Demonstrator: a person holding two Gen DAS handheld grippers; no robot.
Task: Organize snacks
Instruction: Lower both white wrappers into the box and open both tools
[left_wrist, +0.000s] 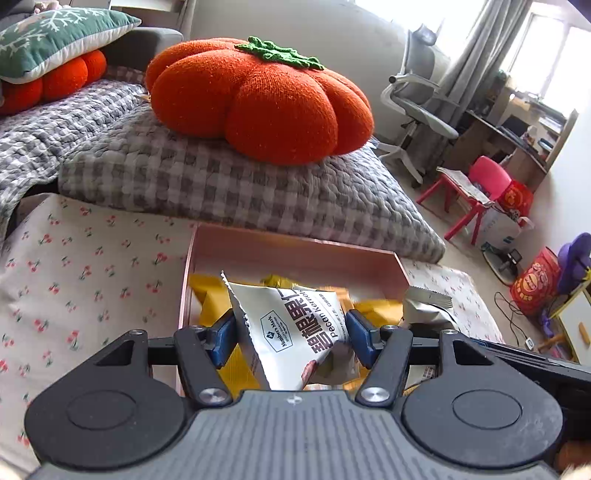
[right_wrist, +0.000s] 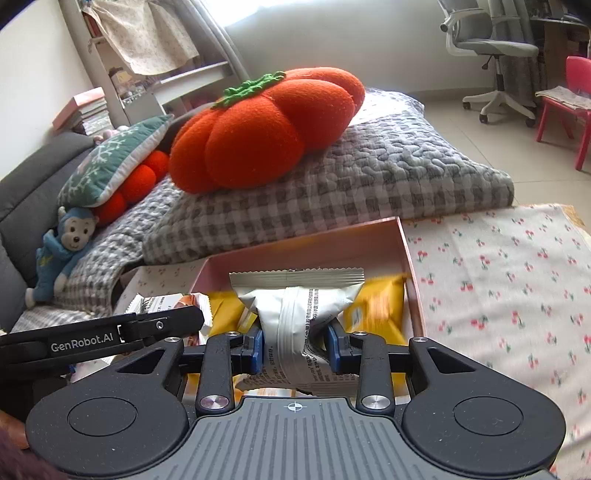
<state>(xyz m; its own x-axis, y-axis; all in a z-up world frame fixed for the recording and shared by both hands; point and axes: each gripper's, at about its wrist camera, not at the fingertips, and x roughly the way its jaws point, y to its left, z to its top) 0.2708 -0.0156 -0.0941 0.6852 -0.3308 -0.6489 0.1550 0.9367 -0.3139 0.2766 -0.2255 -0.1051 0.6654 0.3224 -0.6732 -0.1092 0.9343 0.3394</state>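
A pink box sits on the cherry-print cloth and holds several yellow snack packets. My left gripper is shut on a white pecan kernel packet, held over the box. In the right wrist view the same pink box holds yellow packets. My right gripper is shut on a white snack packet, back seam facing me, over the box. That packet also shows at the right in the left wrist view. The left gripper's arm shows at the left in the right wrist view.
A grey checked quilt with an orange pumpkin cushion lies right behind the box. The cherry-print cloth spreads to both sides. An office chair and a red child's chair stand on the floor beyond.
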